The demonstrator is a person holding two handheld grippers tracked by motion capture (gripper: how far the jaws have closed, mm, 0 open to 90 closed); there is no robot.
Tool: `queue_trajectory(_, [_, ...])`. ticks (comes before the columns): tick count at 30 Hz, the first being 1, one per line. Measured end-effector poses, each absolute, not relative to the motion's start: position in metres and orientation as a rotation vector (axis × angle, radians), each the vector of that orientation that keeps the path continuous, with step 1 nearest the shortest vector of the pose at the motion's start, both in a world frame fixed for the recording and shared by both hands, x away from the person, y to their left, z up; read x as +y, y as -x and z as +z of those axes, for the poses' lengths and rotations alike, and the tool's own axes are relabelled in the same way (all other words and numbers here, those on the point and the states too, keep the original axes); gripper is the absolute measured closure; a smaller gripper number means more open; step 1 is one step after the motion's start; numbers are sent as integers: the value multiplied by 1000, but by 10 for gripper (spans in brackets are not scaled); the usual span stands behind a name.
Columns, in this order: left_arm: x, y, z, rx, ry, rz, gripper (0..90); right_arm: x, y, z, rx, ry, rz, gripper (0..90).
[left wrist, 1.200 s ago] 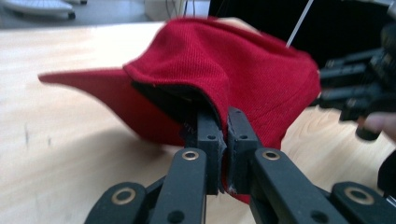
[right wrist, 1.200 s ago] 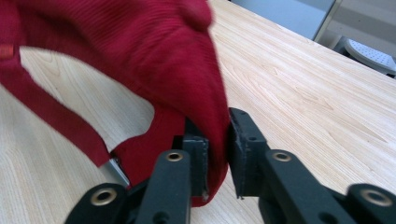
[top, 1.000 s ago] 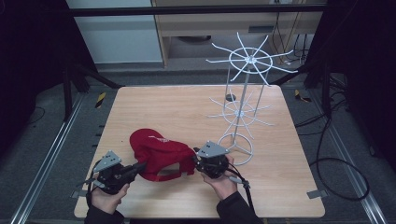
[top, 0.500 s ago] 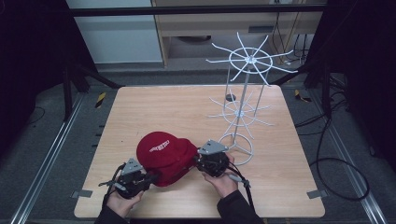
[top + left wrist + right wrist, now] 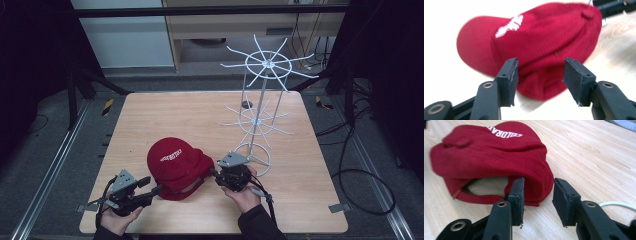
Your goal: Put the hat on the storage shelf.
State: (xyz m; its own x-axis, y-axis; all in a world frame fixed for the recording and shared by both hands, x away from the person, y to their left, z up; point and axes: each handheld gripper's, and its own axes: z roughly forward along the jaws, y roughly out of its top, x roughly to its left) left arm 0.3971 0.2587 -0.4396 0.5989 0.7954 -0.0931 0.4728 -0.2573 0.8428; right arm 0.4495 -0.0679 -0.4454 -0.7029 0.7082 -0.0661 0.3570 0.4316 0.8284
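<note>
A red cap (image 5: 176,162) with white lettering lies crown up on the wooden table (image 5: 200,115), toward the near edge. My left gripper (image 5: 159,189) is at the cap's near left rim. In the left gripper view its jaws stand open (image 5: 540,75) with the cap's lower edge (image 5: 541,85) just beyond them. My right gripper (image 5: 214,173) is at the cap's right side. Its jaws are open (image 5: 539,196), and the cap's back corner (image 5: 541,182) by the strap opening reaches in between them.
A white wire display stand (image 5: 261,100) with spoked tiers rises at the right, its base ring (image 5: 252,159) close behind my right gripper. A small dark disc (image 5: 246,104) lies on the table farther back. A white cable (image 5: 616,205) trails by the right gripper.
The cap has rolled from showing its inside to crown up, lettering on top. My left gripper has moved right and nearer along the cap's rim. The right gripper has barely shifted.
</note>
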Motion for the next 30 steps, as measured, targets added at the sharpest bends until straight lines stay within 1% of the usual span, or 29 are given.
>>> queue_trajectory(1, [255, -399, -435, 985, -1915, 449, 399, -72, -446, -443, 2273, -898, 1195, 588])
queue_trajectory(3, [252, -401, -433, 971, -1920, 458, 381, -75, -443, -441, 2265, -909, 1207, 580])
queue_trajectory(7, [233, -411, -425, 914, -1935, 457, 343, -100, -433, -437, 2214, -965, 1247, 549])
queue_trajectory(8, [233, -411, -425, 914, -1935, 457, 333, -100, -433, -437, 2214, -965, 1247, 549])
queue_trajectory(9, [224, -415, -425, 896, -1965, 460, 325, -113, -428, -439, 2195, -990, 1256, 531])
queue_trajectory(13, [212, -420, -427, 875, -2002, 455, 300, -128, -424, -441, 2176, -1011, 1248, 518])
queue_trajectory(14, [208, -422, -428, 867, -2013, 454, 291, -141, -421, -443, 2156, -1043, 1256, 509])
queue_trajectory(15, [205, -423, -428, 857, -2027, 457, 291, -141, -421, -443, 2156, -1043, 1256, 509])
queue_trajectory(16, [199, -425, -430, 844, -2049, 458, 282, -153, -418, -444, 2134, -1064, 1249, 503])
queue_trajectory(17, [199, -425, -430, 844, -2049, 458, 274, -153, -418, -444, 2134, -1064, 1249, 503])
queue_trajectory(19, [192, -429, -431, 844, -2068, 460, 259, -168, -414, -448, 2111, -1088, 1237, 495])
queue_trajectory(26, [179, -440, -432, 848, -2107, 454, 246, -194, -412, -456, 2081, -1142, 1198, 474])
queue_trajectory(29, [177, -444, -433, 859, -2111, 433, 274, -201, -412, -459, 2074, -1157, 1180, 472])
queue_trajectory(30, [177, -446, -433, 861, -2112, 424, 298, -203, -412, -460, 2075, -1160, 1179, 472])
